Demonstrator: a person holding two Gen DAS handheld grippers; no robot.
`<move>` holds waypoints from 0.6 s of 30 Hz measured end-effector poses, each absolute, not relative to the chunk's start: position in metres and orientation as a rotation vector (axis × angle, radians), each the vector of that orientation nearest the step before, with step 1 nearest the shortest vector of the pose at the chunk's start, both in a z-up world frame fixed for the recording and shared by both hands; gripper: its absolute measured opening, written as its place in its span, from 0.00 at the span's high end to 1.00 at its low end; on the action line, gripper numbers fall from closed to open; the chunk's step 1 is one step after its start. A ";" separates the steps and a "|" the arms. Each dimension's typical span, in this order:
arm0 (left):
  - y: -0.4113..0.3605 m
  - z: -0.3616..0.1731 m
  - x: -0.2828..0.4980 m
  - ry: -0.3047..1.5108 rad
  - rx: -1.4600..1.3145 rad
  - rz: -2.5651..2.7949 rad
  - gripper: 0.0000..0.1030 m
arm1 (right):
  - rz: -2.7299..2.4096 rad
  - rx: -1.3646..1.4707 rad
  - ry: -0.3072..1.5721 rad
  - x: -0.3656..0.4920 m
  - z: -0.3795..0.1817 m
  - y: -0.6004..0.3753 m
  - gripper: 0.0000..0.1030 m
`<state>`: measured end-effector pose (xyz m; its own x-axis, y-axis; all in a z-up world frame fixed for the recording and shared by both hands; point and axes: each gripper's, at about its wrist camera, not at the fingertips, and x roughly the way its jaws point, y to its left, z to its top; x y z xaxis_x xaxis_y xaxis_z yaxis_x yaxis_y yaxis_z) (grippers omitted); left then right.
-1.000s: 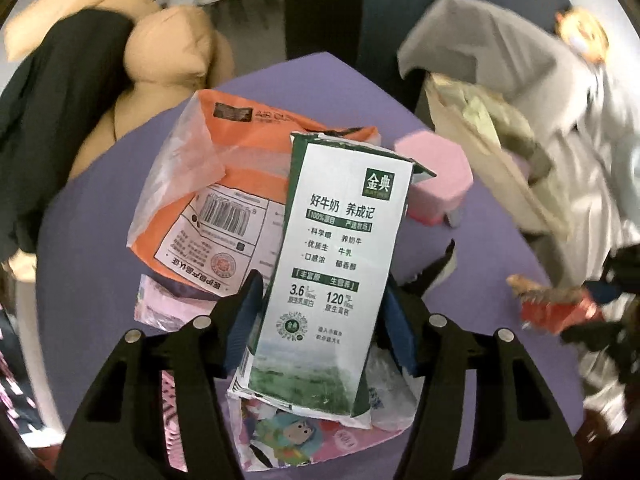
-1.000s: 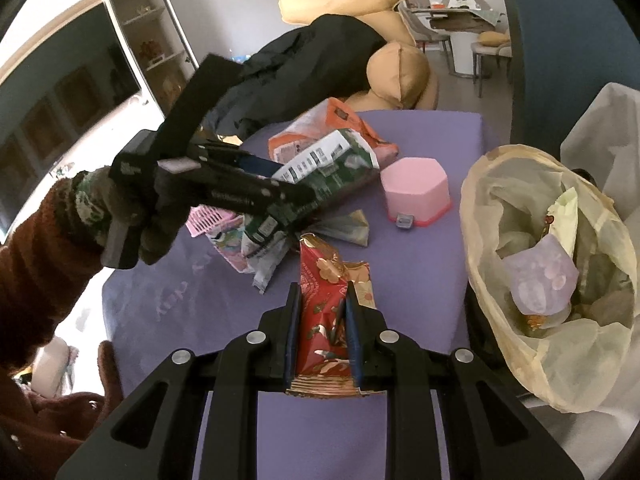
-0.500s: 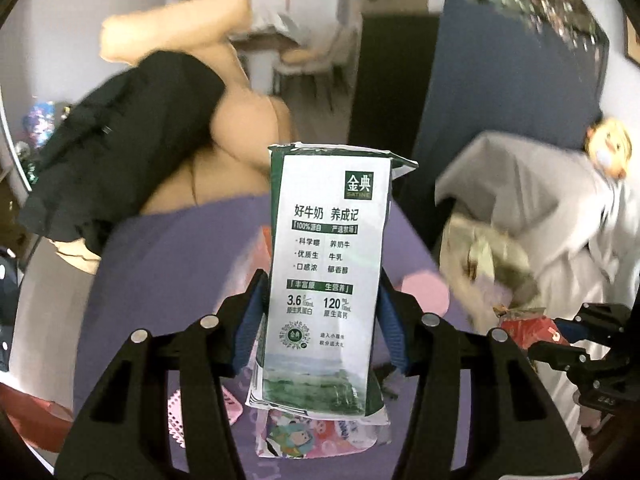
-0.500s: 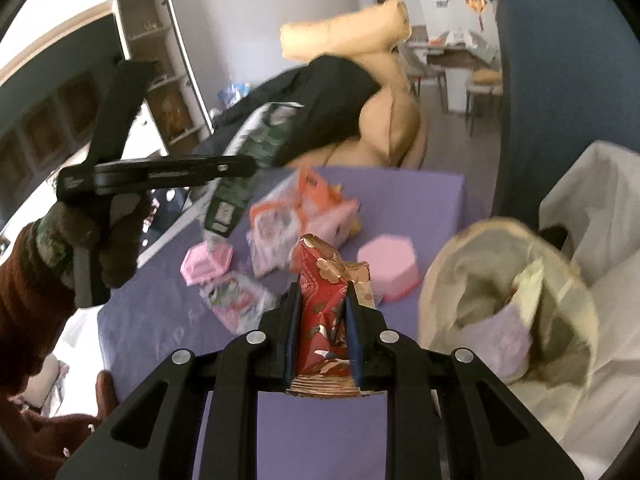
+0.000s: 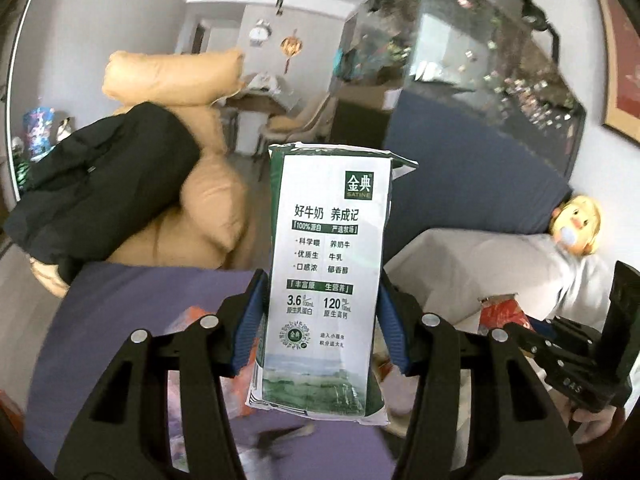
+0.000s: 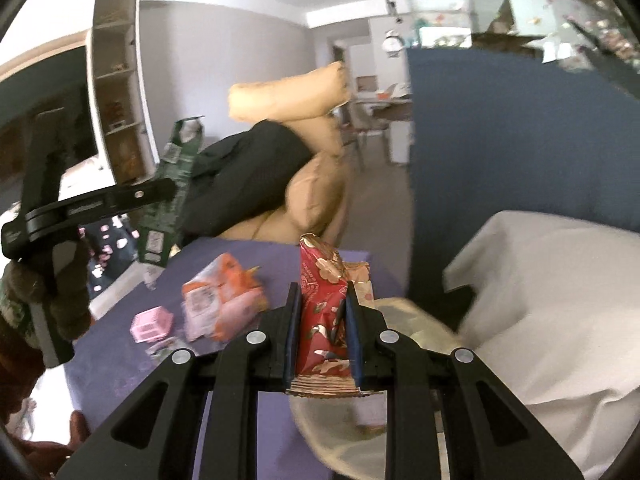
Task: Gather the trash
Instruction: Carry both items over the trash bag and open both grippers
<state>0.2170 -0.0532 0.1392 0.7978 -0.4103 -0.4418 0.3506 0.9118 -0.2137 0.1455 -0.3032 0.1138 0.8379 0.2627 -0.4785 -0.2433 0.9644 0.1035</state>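
Left wrist view, left gripper [image 5: 320,332] clamping the milk carton [image 5: 326,276] upright, now lifting it higher off the purple table [image 5: 132,312] than a second ago, right gripper [image 6: 322,320] pinching the red snack wrapper [image 6: 322,304], now hovering over the trash bag [image 6: 404,312].

- Pale grey walls [image 6: 224,60] under a white ceiling, in daylight.
- A tall open shelf unit [image 6: 120,92] stands at the left.
- Tan cushions [image 5: 172,80] are piled with a black coat [image 5: 100,176] draped on them.
- A glass fish tank [image 5: 460,40] sits above a dark blue panel [image 6: 500,128].
- A round clock [image 5: 259,33] hangs on the far wall.
- The desk [image 5: 132,304] wears a purple cover.
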 end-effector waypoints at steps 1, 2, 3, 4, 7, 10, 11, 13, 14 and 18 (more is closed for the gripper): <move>-0.060 0.139 0.217 0.496 -0.132 -0.419 0.51 | 0.244 0.044 0.497 0.144 0.118 -0.315 0.80; -0.070 0.138 0.217 0.496 -0.144 -0.434 0.51 | 0.230 0.050 0.488 0.143 0.121 -0.323 0.80; -0.080 0.136 0.219 0.500 -0.155 -0.450 0.51 | 0.210 0.057 0.476 0.141 0.124 -0.333 0.80; -0.094 0.131 0.220 0.505 -0.168 -0.470 0.51 | 0.184 0.064 0.463 0.139 0.126 -0.345 0.80; -0.128 0.115 0.225 0.523 -0.197 -0.517 0.51 | 0.125 0.072 0.450 0.135 0.126 -0.370 0.80; -0.153 0.096 0.228 0.535 -0.252 -0.554 0.51 | 0.068 0.093 0.447 0.133 0.121 -0.398 0.80; -0.161 0.091 0.229 0.530 -0.270 -0.560 0.51 | 0.059 0.101 0.446 0.132 0.118 -0.405 0.80; -0.173 0.080 0.228 0.497 -0.309 -0.546 0.51 | 0.040 0.118 0.440 0.130 0.112 -0.418 0.80; -0.178 0.074 0.227 0.475 -0.319 -0.530 0.51 | 0.033 0.125 0.438 0.130 0.108 -0.422 0.80; -0.199 0.051 0.228 0.434 -0.329 -0.475 0.51 | 0.019 0.158 0.451 0.133 0.092 -0.433 0.80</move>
<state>0.2282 -0.1989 0.0508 0.8016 -0.5034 -0.3226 0.3665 0.8400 -0.4001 0.1328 -0.4334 0.0917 0.9000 0.0530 -0.4327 0.0168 0.9876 0.1559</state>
